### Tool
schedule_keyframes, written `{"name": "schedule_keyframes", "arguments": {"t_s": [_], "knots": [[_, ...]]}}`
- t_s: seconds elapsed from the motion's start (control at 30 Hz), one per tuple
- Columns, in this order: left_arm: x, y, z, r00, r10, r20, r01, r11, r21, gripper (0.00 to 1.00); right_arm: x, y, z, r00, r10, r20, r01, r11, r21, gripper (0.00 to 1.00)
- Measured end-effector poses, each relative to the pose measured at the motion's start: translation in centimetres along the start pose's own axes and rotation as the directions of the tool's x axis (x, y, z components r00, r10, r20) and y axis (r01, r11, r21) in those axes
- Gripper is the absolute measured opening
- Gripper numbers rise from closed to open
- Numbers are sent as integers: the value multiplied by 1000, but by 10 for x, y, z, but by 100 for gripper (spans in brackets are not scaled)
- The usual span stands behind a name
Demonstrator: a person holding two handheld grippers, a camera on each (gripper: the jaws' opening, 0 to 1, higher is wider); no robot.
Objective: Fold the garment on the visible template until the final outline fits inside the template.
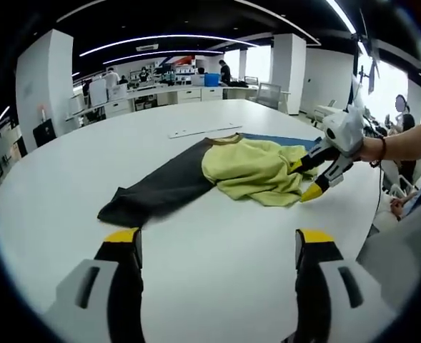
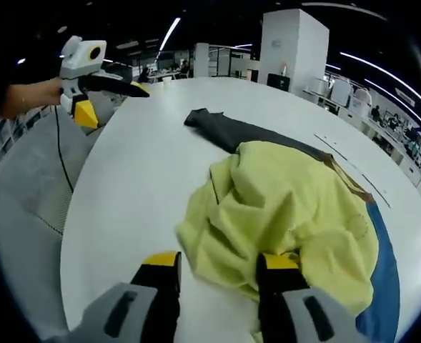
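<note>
A crumpled yellow-green garment (image 1: 249, 168) (image 2: 289, 214) lies on a white table, partly over a blue template (image 1: 285, 140) (image 2: 385, 275). A dark grey garment (image 1: 160, 189) (image 2: 246, 132) stretches out from under it. In the left gripper view, my left gripper (image 1: 217, 239) hovers open over bare table, short of the dark cloth. My right gripper (image 1: 304, 179) comes in from the right, held by a hand, its jaws apart at the yellow garment's edge. In the right gripper view, that gripper (image 2: 219, 263) is open, with its right jaw over the yellow fabric. The left gripper (image 2: 110, 100) hangs open at the far left.
The round white table (image 1: 196, 286) has its edge close on the left in the right gripper view (image 2: 74, 236). A thin white strip (image 1: 203, 131) (image 2: 353, 168) lies beyond the garments. Desks, pillars and people fill the office behind. A seated person (image 1: 404, 121) is at the right.
</note>
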State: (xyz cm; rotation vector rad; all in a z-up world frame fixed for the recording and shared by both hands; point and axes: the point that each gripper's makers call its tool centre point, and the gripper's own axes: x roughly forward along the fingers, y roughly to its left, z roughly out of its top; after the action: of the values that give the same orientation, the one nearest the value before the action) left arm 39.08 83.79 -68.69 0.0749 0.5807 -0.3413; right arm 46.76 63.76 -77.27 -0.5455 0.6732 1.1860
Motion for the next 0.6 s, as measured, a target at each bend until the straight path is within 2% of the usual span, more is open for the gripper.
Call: {"name": "schedule_keyframes", "arguments": {"t_s": [0.03, 0.07, 0.17, 0.27, 0.37, 0.47, 0.6], "knots": [[0, 1, -1, 1000, 2, -3, -2, 1000, 1, 85, 1, -2, -3, 1000, -6, -15, 6, 1000, -2, 33], [0, 0, -2, 1000, 5, -8, -5, 1000, 2, 85, 2, -4, 3, 1000, -13, 20, 13, 1000, 21, 33], [-1, 1, -4, 1000, 9, -13, -9, 1000, 7, 83, 0, -6, 4, 1000, -4, 18, 3, 999, 35, 30], [-2, 0, -4, 1000, 9, -8, -9, 1000, 11, 83, 2, -11, 2, 1000, -2, 13, 1, 999, 37, 22], [-3, -1, -5, 1000, 9, -6, -9, 1000, 16, 81, 0, -15, 2, 1000, 11, 8, -12, 997, 74, 8], [-4, 1, -6, 1000, 18, -11, -18, 1000, 12, 81, -5, -13, 5, 1000, 29, 3, -29, 995, 91, 6], [-5, 4, -6, 1000, 29, -8, -29, 1000, -1, 79, -17, -8, 16, 999, 48, 8, -48, 998, 50, 5]]}}
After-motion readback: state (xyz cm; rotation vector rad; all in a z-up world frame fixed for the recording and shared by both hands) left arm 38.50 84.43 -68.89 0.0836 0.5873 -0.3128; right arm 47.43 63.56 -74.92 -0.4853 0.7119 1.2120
